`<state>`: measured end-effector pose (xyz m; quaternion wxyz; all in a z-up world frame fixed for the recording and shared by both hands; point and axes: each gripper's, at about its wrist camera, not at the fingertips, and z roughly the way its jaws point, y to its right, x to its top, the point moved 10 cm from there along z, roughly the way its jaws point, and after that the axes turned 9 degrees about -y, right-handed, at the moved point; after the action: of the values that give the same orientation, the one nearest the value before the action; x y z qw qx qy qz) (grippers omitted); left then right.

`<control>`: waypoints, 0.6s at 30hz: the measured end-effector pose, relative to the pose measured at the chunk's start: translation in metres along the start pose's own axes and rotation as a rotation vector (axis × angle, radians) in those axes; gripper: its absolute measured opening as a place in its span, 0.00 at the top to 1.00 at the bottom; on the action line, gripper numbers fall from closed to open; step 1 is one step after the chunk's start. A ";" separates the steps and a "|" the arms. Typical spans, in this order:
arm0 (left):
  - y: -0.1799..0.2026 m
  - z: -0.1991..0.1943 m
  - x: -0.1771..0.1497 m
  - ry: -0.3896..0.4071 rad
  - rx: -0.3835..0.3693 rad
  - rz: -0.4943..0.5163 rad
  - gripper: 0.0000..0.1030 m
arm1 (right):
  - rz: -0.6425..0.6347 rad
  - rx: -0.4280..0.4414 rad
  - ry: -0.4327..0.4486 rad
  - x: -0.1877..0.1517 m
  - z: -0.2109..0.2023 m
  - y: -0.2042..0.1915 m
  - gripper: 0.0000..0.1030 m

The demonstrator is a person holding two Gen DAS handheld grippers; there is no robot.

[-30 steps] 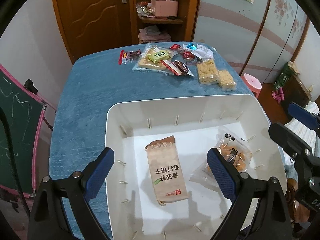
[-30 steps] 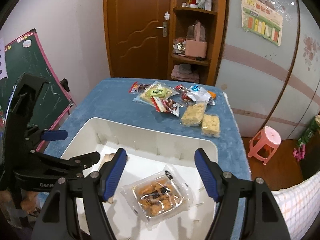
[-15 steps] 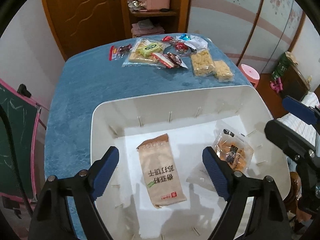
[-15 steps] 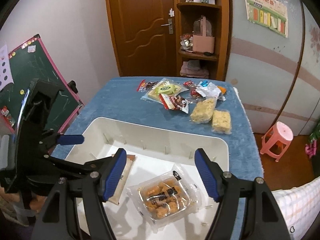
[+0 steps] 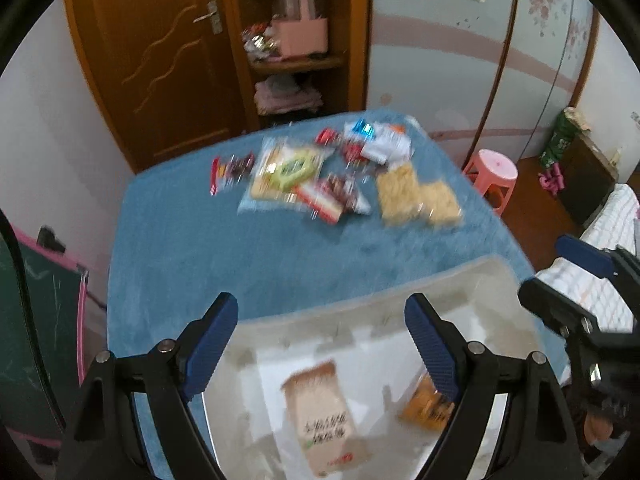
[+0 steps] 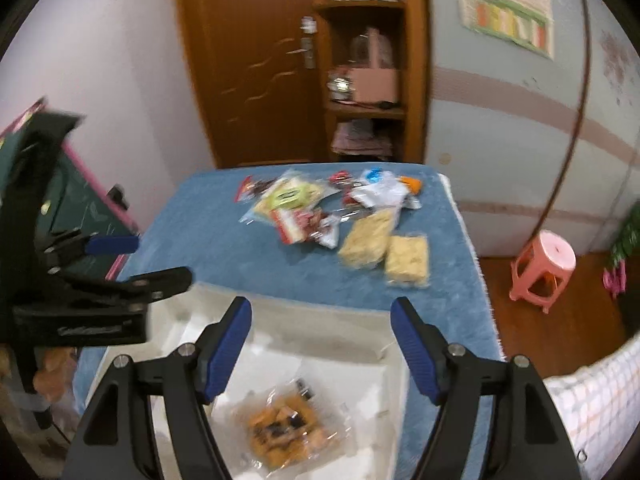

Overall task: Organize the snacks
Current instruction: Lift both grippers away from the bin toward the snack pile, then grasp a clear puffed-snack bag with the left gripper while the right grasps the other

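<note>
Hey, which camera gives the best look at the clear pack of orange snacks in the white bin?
The right wrist view: the clear snack pack lies whole between its tool's fingers. The left wrist view shows only part of it, behind a finger.

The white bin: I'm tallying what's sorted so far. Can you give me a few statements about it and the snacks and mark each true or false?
1. The white bin holds a brown paper packet and a clear pack of orange snacks. True.
2. The left gripper is shut on the brown packet. False: its jaws stand open and empty above the bin.
3. Several snack packs lie on the blue cloth beyond the bin. True.
4. The right gripper carries a yellow snack pack. False: it is open and holds nothing.
5. The pink stool stands on the table. False: it stands on the floor beside it.
</note>
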<state>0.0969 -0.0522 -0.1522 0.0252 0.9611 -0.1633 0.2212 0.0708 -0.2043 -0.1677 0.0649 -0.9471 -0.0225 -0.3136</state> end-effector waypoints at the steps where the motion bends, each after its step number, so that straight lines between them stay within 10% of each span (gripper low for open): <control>1: 0.003 -0.004 0.012 0.013 -0.008 0.008 0.18 | 0.033 0.010 -0.001 0.010 -0.001 0.011 0.29; 11: 0.041 -0.017 0.130 0.082 -0.033 0.063 0.17 | 0.133 -0.142 0.051 0.114 -0.016 0.100 0.29; 18: 0.077 0.061 0.163 -0.036 -0.033 0.115 0.17 | 0.217 -0.202 -0.023 0.132 0.029 0.146 0.29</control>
<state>0.2359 -0.1815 -0.1381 0.0251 0.9534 -0.2222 0.2023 0.2061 -0.3443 -0.1281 0.0026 -0.9491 0.1111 -0.2947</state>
